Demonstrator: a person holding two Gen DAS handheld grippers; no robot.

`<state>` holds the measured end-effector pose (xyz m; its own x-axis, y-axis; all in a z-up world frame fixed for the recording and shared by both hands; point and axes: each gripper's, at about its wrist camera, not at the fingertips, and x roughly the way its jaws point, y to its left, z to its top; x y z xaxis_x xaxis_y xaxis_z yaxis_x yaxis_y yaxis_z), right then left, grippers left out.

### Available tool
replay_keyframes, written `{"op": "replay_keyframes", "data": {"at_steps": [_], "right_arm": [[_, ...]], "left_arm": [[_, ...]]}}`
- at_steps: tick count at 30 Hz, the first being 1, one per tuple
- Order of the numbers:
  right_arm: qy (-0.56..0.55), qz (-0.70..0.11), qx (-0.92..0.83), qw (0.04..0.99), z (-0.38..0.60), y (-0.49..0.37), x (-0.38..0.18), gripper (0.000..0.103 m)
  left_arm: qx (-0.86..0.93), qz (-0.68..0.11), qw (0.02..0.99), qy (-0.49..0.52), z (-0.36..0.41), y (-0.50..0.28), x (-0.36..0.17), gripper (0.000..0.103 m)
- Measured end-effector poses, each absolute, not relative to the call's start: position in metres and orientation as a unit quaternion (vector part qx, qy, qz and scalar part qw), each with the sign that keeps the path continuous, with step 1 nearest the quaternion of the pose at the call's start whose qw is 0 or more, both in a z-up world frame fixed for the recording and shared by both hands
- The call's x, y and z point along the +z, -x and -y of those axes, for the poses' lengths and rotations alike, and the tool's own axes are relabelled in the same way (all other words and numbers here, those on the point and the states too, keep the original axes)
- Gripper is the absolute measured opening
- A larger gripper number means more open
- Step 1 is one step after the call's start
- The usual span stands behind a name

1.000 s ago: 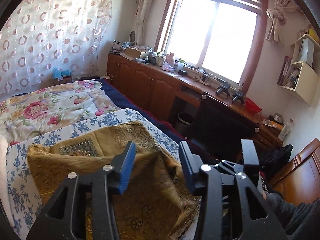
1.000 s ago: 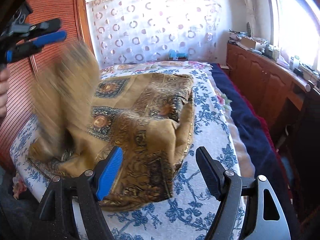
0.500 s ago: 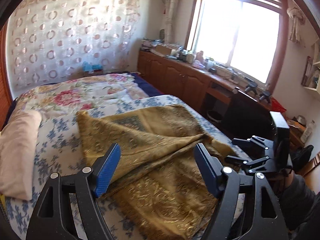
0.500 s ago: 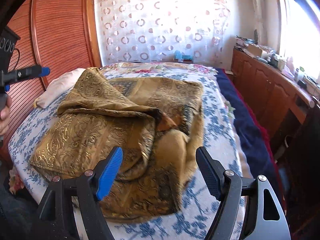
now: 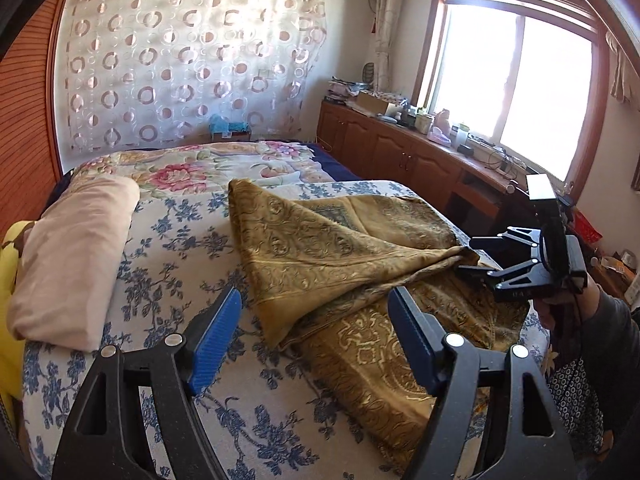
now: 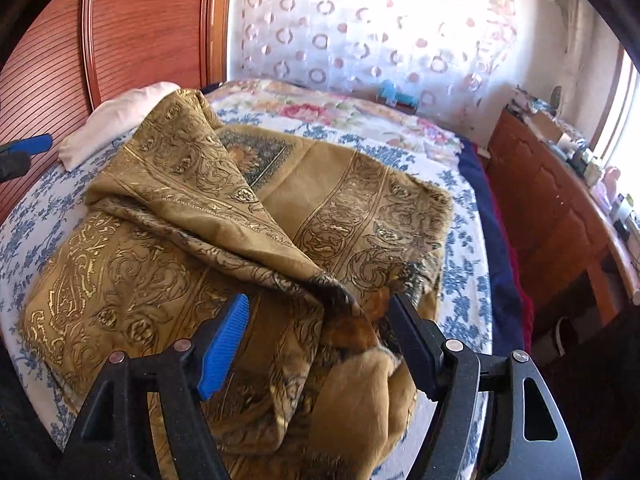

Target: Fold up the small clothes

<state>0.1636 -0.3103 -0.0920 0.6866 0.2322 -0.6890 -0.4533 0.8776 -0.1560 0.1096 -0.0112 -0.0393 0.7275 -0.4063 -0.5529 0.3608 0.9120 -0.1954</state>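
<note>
Gold patterned cloth [image 6: 168, 240], woven, rumpled and part-folded on the blue-flowered bedsheet [image 5: 188, 240]; left gripper [image 5: 312, 340] gaping above it, right gripper [image 6: 320, 340] spread around a bunched corner, near edge cut off.

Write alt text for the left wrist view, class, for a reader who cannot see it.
A gold patterned cloth lies partly folded on a blue-flowered bedsheet, one flap doubled over it. The left gripper hovers open above the cloth's near edge, while the right gripper sits at the cloth's right corner. A pink pillow lies to the left.
</note>
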Motion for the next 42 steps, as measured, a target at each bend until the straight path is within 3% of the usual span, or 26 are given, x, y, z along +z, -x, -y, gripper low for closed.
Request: {"op": "replay_keyframes", "data": {"at_steps": [5,7,10,12,14,25,34,40,42], "right_arm": [[0.166,-0.36,0.183,0.9,0.304,-0.177,-0.095,0.068],[0.173,-0.364,0.186,0.896,0.299,-0.178,-0.097,0.062],[0.191,-0.372,0.18,0.89,0.293,-0.179,-0.1,0.043],[0.181,-0.386,0.176,0.887,0.291,-0.181,-0.101,0.016],[0.158,-0.381,0.188,0.891,0.294,-0.176,-0.091,0.009],[0.112,-0.316,0.213,0.918,0.323,-0.102,-0.052,0.007],[0.114,-0.373,0.182,0.903,0.354,-0.092,-0.097,0.007],[0.102,-0.359,0.184,0.909,0.357,-0.093,-0.093,0.007],[0.102,-0.351,0.184,0.912,0.357,-0.091,-0.087,0.018]], "left_arm": [[-0.207,-0.311,0.927,0.044,0.005,-0.108,-0.049,0.077],[-0.211,-0.309,0.926,0.048,0.005,-0.105,-0.05,0.077],[-0.213,-0.31,0.925,0.053,0.004,-0.101,-0.053,0.077],[-0.213,-0.311,0.925,0.052,0.004,-0.101,-0.055,0.077],[-0.212,-0.312,0.925,0.054,0.002,-0.1,-0.056,0.077],[-0.21,-0.305,0.927,0.054,0.002,-0.096,-0.055,0.077],[-0.193,-0.31,0.93,0.042,0.005,-0.097,-0.056,0.077],[-0.186,-0.31,0.932,0.034,0.006,-0.097,-0.056,0.077],[-0.186,-0.309,0.932,0.034,0.007,-0.096,-0.056,0.077]]}}
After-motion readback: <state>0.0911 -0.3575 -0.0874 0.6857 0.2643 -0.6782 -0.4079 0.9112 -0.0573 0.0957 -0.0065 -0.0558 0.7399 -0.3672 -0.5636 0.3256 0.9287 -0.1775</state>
